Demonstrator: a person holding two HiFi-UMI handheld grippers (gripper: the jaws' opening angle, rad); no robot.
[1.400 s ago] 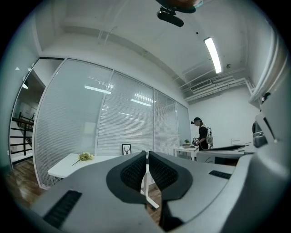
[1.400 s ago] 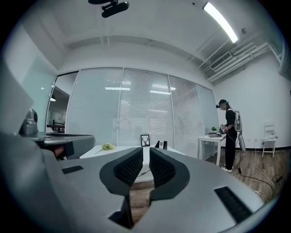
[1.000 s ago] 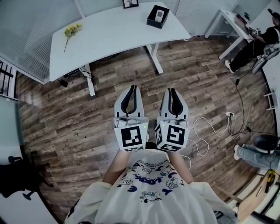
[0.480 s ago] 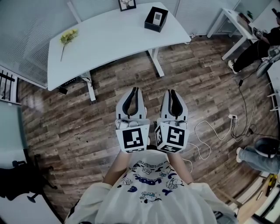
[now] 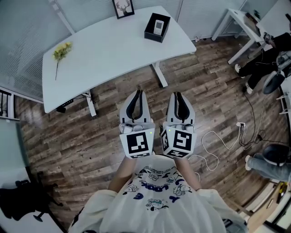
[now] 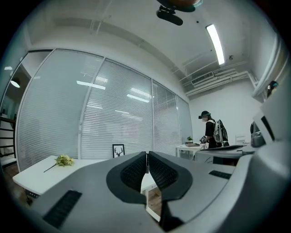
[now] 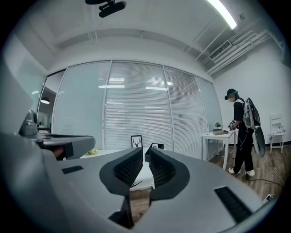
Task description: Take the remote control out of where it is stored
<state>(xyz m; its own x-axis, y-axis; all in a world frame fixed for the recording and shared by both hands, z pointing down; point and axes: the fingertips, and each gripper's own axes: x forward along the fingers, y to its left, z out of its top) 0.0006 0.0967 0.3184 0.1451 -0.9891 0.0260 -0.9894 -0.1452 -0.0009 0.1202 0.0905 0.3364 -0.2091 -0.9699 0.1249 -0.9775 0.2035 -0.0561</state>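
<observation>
The remote control (image 5: 158,25) is a small light device lying in an open black box (image 5: 157,28) on the white table (image 5: 109,50), at its far right end. The box (image 7: 157,146) shows just past the tips in the right gripper view. My left gripper (image 5: 139,90) and right gripper (image 5: 177,93) hang side by side over the wooden floor, short of the table's near edge. Both are shut with nothing between the pads. The left gripper (image 6: 146,156) and right gripper (image 7: 146,151) point level toward the table.
A framed deer picture (image 5: 123,7) stands at the table's back edge, and a yellow flower (image 5: 61,50) lies at its left end. White cable (image 5: 218,136) loops on the floor to the right. A person (image 7: 241,136) stands by another desk (image 5: 236,20) at the right.
The table has drawn nearer and slid lower in the head view as I step toward it. Both grippers stay shut and side by side.
</observation>
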